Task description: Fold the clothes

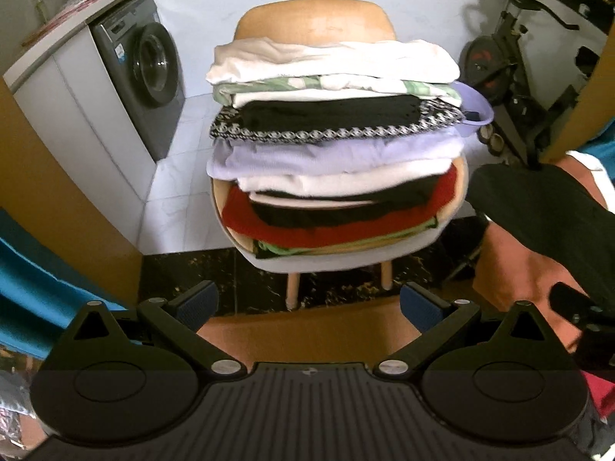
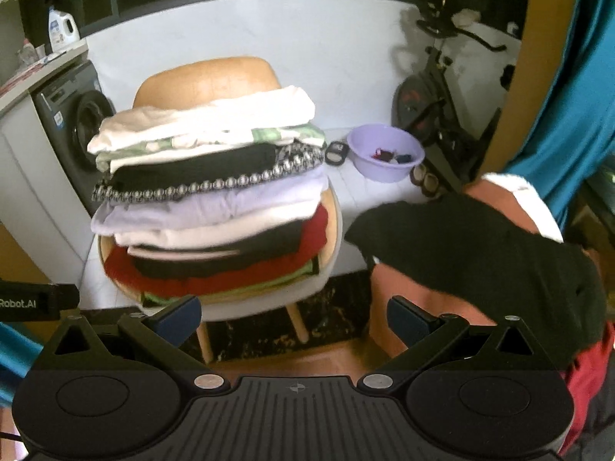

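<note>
From the left wrist camera, a tall stack of folded clothes (image 1: 334, 146) sat on the seat of a tan chair (image 1: 315, 19), white pieces on top, then black with a patterned trim, lilac, more white, black and red lower down. To my eye it was all soft, light cloth that would sag and slide if pulled by one edge; any piece would be best taken by a folded edge or corners, with two holds well apart. The pile leaned slightly and looked easy to topple. A black garment (image 1: 546, 207) lay draped over what looked like the person's knee at the right, not in the stack. The left hand-held gripper (image 1: 307, 303) stood wide open with nothing between its blue pads, short of the chair and touching no cloth.

From the right wrist camera, the same stack (image 2: 211, 199) filled the chair (image 2: 207, 77), with a lilac basin (image 2: 384, 153) on the floor beyond it and a washing machine (image 2: 73, 126) to the left. The black garment (image 2: 480, 253) lay spread just ahead and to the right of the right hand-held gripper (image 2: 294, 322). It looked limp and thin; its near hem seemed the handiest hold. The right hand-held gripper was likewise spread wide and empty. Whether that black piece was folded or loose I could not tell.
</note>
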Action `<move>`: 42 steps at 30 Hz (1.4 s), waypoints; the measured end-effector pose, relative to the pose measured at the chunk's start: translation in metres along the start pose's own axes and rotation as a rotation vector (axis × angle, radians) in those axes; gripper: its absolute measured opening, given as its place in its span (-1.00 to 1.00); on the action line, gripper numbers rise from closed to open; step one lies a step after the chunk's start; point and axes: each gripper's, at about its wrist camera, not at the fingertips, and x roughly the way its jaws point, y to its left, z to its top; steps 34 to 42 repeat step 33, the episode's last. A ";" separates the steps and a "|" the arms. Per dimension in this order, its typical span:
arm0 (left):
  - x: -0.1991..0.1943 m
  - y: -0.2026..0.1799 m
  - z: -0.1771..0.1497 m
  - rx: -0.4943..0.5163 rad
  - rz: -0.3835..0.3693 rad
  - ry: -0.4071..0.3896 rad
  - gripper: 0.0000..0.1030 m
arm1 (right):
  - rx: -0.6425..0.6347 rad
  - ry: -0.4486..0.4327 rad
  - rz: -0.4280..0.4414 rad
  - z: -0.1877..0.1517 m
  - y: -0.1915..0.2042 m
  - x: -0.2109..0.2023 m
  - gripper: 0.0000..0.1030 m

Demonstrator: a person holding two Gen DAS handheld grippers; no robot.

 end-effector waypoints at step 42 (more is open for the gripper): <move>-0.056 -0.078 -0.047 0.028 -0.021 -0.070 0.99 | 0.016 -0.039 0.054 -0.034 -0.083 -0.058 0.99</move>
